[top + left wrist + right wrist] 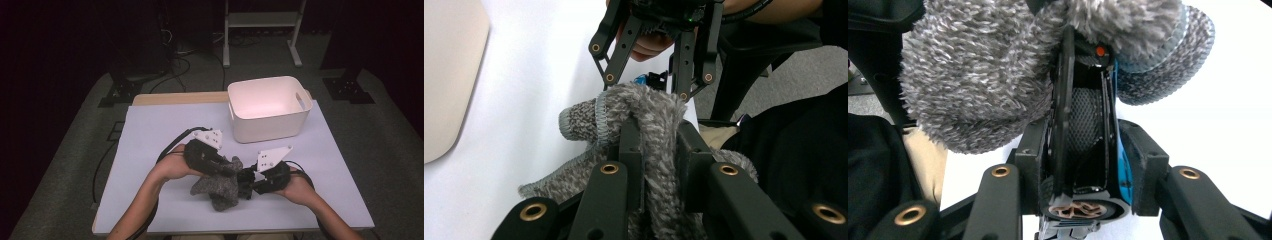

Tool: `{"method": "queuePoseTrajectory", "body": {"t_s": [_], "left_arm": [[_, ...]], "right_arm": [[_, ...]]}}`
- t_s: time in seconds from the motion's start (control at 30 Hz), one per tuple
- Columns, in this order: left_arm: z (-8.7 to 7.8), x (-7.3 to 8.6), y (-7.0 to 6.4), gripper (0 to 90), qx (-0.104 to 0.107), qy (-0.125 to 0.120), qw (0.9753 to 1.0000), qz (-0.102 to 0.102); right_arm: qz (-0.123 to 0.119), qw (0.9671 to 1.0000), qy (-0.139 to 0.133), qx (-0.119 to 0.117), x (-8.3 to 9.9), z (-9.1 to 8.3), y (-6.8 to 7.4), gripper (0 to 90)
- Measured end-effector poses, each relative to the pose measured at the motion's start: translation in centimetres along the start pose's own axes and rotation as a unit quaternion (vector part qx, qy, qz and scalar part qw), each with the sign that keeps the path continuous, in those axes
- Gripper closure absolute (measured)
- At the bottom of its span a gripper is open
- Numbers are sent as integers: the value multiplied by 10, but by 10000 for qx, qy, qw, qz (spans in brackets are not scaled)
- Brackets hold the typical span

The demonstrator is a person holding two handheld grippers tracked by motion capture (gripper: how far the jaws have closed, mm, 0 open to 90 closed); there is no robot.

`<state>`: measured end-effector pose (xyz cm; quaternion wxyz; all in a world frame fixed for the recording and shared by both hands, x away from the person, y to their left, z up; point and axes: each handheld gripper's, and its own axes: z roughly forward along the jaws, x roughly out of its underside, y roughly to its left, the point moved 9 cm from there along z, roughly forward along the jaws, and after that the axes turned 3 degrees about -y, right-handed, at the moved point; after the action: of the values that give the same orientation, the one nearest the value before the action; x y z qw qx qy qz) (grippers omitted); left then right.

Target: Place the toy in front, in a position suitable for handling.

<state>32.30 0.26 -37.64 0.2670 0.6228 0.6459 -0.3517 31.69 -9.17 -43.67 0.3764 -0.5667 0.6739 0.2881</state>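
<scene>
A grey fuzzy fabric cover [220, 189] lies bunched on the pale table [160, 130], near its front middle. My left gripper [227, 170] is shut on a fold of it; in the left gripper view the fabric [659, 115] stands pinched between the jaws of my left gripper [659, 134]. From the right, my right gripper [248, 182] meets the cover, shut on a black object with a blue edge [1083, 115]. That object's far end goes in under the fuzzy fabric [983, 75]. My right gripper [649, 85] faces the left one just beyond the fabric.
A white plastic bin [267, 127] with handle cut-outs stands at the back right of the table. Black cables [172, 142] trail from both grippers. A person's forearms [145, 200] come in from the front edge. A white stand [260, 30] is on the floor behind.
</scene>
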Motion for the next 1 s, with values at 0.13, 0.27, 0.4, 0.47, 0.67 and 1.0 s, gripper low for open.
{"method": "queuePoseTrajectory", "body": {"t_s": [0.13, 0.27, 0.4, 0.47, 0.67, 1.0], "left_arm": [[0, -2, 0, 773, 5, -7, 10000, 17], [2, -15, -6, 773, 77, 39, 9998, 200], [6, -24, -9, 773, 134, 65, 9994, 298], [14, -27, -12, 773, 177, 211, 9990, 361], [12, -24, -8, 772, 124, 183, 9992, 329], [-4, -5, -2, 771, -82, 152, 9998, 98]], "right_arm": [[5, 10000, -13, 15, -1, 1, 0, 575], [-16, 10000, -38, -12, -3, 5, 2, 575], [-50, 10000, -76, -32, -7, 12, 5, 576], [-140, 9999, -87, -23, -9, 16, 7, 576], [-103, 9999, -78, -35, -8, 14, 5, 576], [34, 10000, -81, 16, -1, 3, 0, 575]]}}
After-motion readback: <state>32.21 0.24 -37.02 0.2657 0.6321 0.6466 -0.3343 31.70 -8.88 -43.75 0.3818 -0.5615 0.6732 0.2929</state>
